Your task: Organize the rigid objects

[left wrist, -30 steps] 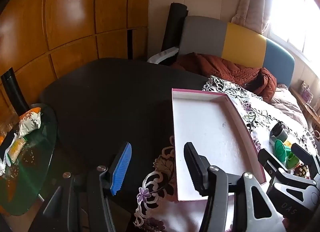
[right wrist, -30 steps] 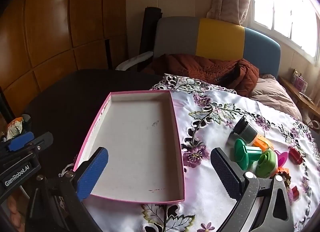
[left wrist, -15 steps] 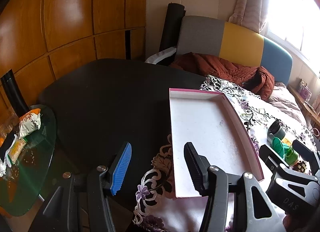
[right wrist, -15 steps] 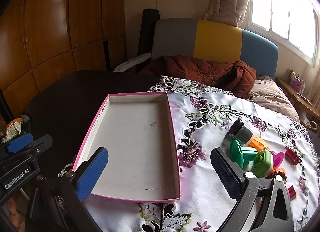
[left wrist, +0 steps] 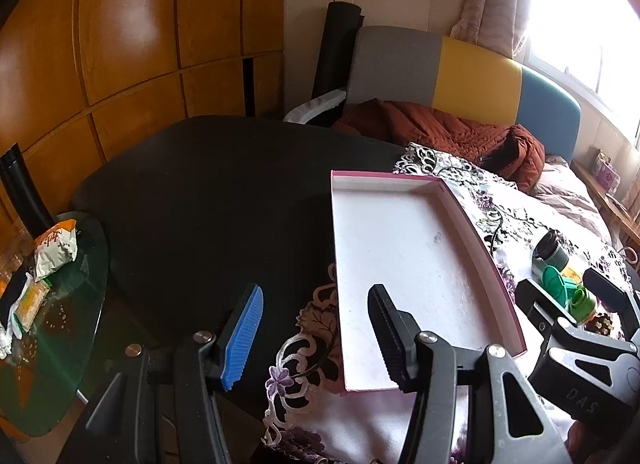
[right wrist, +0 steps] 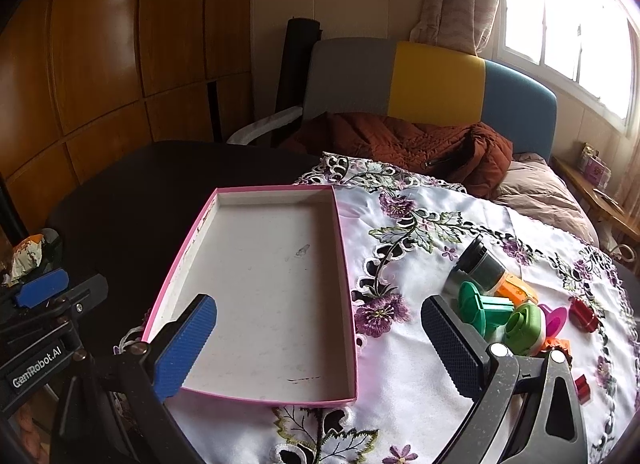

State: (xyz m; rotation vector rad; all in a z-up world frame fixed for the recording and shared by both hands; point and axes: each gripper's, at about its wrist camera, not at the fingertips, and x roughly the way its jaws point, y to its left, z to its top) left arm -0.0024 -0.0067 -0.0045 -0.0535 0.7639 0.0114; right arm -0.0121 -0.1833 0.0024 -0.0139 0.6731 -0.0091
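The shallow pink-rimmed box point(right wrist: 264, 288) lies flat at the left edge of the flowered cloth point(right wrist: 420, 348), its long side toward the person and nothing in it, which suits it as the place where the loose pieces are meant to go. Those pieces sit in a tight cluster on the cloth, well to the right of the box: a dark cylinder point(right wrist: 478, 264) lying tilted, a green spool point(right wrist: 482, 308) on its side, a light green cup point(right wrist: 524, 326), an orange piece point(right wrist: 516, 290) and a small red one point(right wrist: 582, 314), all hard, bright plastic. The right gripper point(right wrist: 316, 344) hangs above the near end of the box with its jaws spread wide and nothing between them, the nearer finger just beside the spool, probably readying a first pick. The left gripper point(left wrist: 316, 330) waits over the dark table point(left wrist: 208, 200) and the box's left rim, likewise released and empty.
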